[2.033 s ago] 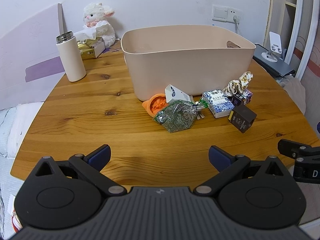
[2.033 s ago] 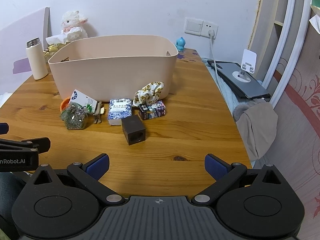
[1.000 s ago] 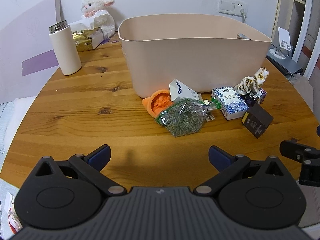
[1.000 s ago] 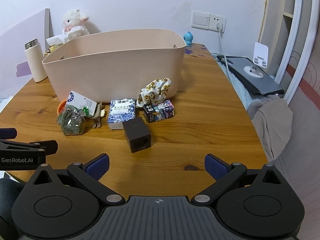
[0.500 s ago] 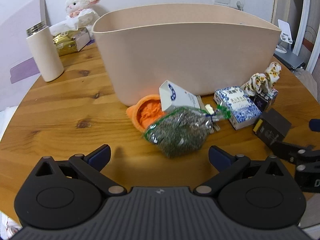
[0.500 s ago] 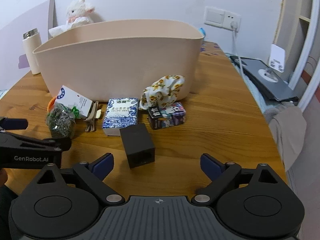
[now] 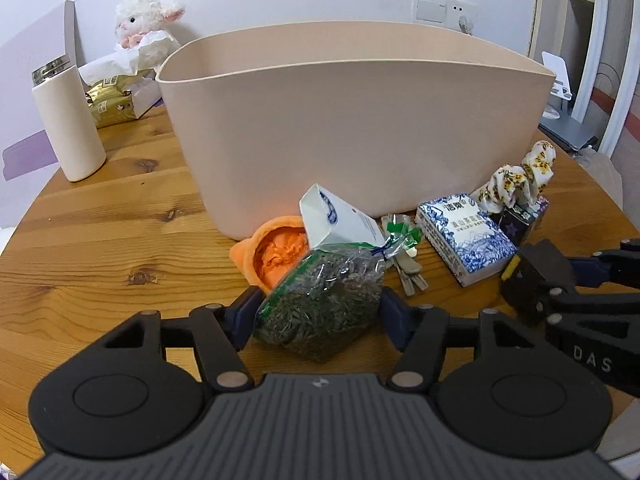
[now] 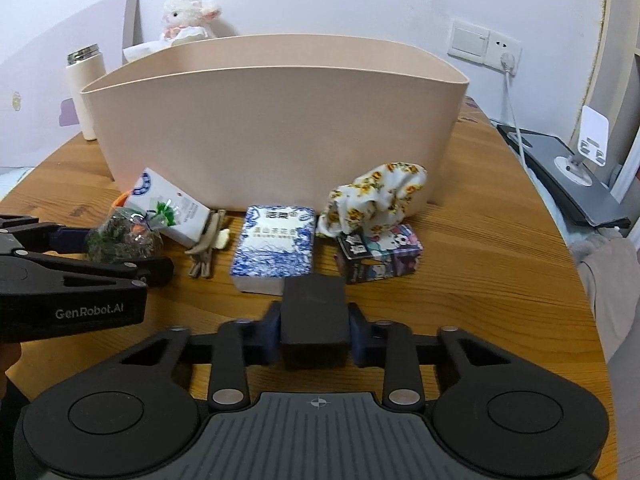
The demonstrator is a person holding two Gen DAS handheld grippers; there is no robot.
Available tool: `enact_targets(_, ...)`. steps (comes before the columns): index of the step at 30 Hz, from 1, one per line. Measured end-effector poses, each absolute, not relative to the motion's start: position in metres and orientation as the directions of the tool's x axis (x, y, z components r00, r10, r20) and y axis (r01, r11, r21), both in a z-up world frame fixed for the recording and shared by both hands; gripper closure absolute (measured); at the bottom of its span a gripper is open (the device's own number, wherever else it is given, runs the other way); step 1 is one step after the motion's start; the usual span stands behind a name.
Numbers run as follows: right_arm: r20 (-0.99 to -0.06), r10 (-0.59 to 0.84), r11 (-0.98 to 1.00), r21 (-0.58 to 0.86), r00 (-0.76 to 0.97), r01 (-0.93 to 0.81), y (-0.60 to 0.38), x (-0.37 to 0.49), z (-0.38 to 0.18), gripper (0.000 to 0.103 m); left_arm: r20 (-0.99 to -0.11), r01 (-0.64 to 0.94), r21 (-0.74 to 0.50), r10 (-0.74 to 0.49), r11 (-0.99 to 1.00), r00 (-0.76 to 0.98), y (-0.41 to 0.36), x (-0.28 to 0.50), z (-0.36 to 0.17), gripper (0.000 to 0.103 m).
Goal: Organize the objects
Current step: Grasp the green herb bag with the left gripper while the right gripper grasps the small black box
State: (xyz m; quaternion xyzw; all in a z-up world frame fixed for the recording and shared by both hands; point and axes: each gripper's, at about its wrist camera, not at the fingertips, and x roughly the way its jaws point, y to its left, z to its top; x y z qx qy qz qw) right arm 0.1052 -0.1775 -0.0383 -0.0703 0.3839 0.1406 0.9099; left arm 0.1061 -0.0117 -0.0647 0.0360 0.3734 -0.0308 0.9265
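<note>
A clear bag of dried green leaves [image 7: 320, 304] lies on the wooden table before the beige tub [image 7: 360, 140]. My left gripper [image 7: 320, 314] is shut on the bag, one blue pad at each side. My right gripper [image 8: 314, 332] is shut on a small black box [image 8: 314, 308]. In the left wrist view that black box [image 7: 536, 268] appears at the right. Along the tub's front wall [image 8: 272, 128] lie an orange plush piece [image 7: 276, 252], a white carton [image 7: 340, 224], hair clips [image 8: 206, 248], a blue-and-white box [image 8: 276, 248], a floral cloth [image 8: 376, 196] and a cartoon-print box [image 8: 380, 256].
A white flask [image 7: 68, 120], a gold pack [image 7: 112, 104] and a lamb toy [image 7: 144, 28] stand at the back left. A grey laptop with a phone stand [image 8: 576, 176] lies off the table's right side. Bare wood [image 8: 500, 280] spreads to the right of the objects.
Both grippers moved forward and down to the objects and their jaws went from wide open to shut, the left on the leaf bag, the right on the black box.
</note>
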Motion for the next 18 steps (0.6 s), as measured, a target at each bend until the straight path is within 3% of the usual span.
enact_targets(8,-0.704,0.202,0.949,-0.032,0.680,-0.314,-0.178,0.090,-0.029,0.074,-0.694,0.092,-0.001,-0.067,0.996,0.717,-0.003,0.087,-0.053,0.042)
enact_targets(18,-0.617,0.193,0.957,-0.053,0.763,-0.285,-0.191,0.076,0.018,0.074,-0.605,0.072,-0.009,-0.062,0.997,0.794,0.011,0.065,-0.002,0.042)
